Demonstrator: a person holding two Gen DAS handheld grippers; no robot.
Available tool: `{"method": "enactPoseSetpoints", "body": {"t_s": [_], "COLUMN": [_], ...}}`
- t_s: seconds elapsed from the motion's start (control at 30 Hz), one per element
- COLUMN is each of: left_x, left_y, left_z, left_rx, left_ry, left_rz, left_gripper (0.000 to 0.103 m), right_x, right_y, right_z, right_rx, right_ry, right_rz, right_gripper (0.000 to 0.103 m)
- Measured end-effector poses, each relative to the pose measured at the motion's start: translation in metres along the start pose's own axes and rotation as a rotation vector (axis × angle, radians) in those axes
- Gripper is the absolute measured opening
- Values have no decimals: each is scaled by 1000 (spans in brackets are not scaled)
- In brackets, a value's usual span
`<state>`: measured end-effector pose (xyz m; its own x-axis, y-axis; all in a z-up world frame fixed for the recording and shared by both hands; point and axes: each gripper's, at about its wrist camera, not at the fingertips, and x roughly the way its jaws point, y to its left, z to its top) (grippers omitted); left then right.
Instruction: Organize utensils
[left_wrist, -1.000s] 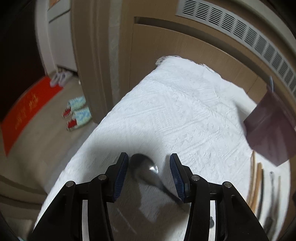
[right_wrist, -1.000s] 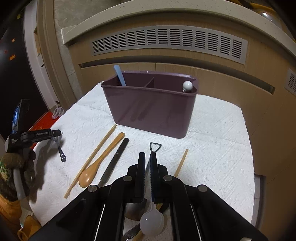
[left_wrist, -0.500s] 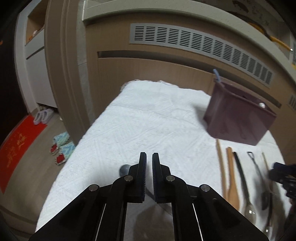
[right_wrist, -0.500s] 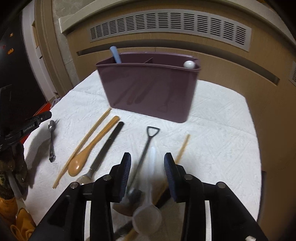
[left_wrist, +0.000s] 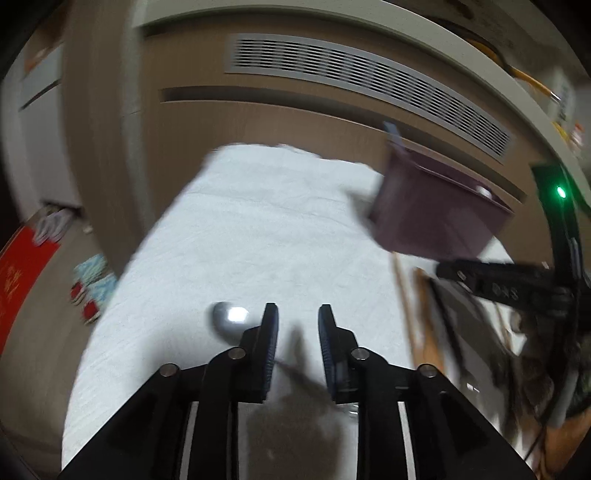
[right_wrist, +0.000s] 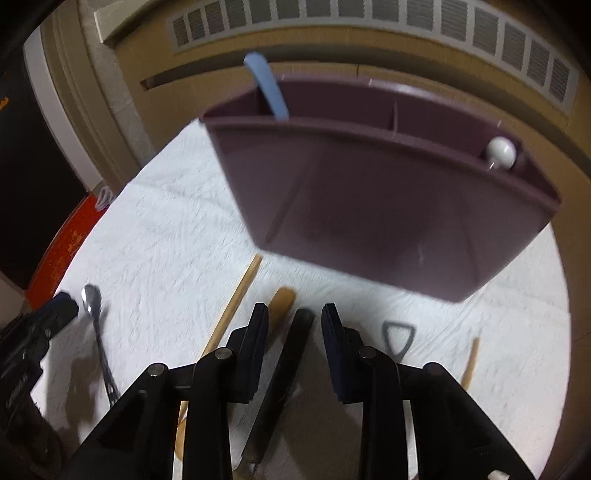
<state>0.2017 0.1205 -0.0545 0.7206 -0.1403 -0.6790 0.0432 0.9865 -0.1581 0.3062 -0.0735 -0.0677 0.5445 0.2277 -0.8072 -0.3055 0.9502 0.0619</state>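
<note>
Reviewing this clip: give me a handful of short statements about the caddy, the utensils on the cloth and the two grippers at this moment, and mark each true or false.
1. The purple plastic utensil caddy stands on the white textured cloth. True.
2. The caddy is empty. False: a light blue handle sticks up at its left end and a white round-ended utensil sits at its right end.
3. The right gripper has a black-handled utensil lying between its fingers. True; the jaws have just been closing and the pads do not press on it.
4. The left gripper is clamped on the small metal spoon. False: its jaws are apart, having just been opening, and the spoon's bowl lies on the cloth left of the fingers.
5. A wooden spoon stands in the caddy. False: the wooden spoon lies on the cloth.
</note>
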Motion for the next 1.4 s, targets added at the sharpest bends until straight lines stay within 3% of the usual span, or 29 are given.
{"method": "enactPoseSetpoints", "body": {"t_s": [0.13, 0.2, 0.5, 0.73, 0.83, 0.97, 1.1, 1.2, 1.37, 1.4], "left_x": [20, 37, 109, 132, 140, 141, 132, 125, 131, 130], "left_y": [-48, -68, -109, -119, -123, -127, -123, -134, -126, -127], "left_z": [14, 22, 41, 54, 61, 64, 61, 51, 65, 66], "left_rx": [153, 205, 302, 283, 290, 383, 339, 416, 332, 331], "left_ry": [62, 93, 256, 311, 350, 297, 298, 251, 293, 280], "left_rz": [-206, -237, -175, -134, -127, 25, -57, -41, -86, -73], "left_gripper": [27, 26, 26, 25, 30, 27, 24, 24, 24, 19], "right_x": [-21, -32, -58, -53, -54, -59, -59, -57, -58, -58], "right_y": [-18, -29, -71, -84, -84, -84, -88, -90, -88, -88], "right_z": [-14, -27, -77, -88, -87, -87, -90, -91, -91, -91], "right_rx": [-21, -13, 29, 61, 64, 61, 67, 75, 72, 74], "right_ry": [-53, -63, -82, -83, -96, -111, -106, -92, -91, -93], "right_rz": [-83, -101, -103, -76, -87, -98, -98, -99, -101, -102], "right_gripper": [29, 29, 30, 30, 31, 34, 35, 36, 36, 36]}}
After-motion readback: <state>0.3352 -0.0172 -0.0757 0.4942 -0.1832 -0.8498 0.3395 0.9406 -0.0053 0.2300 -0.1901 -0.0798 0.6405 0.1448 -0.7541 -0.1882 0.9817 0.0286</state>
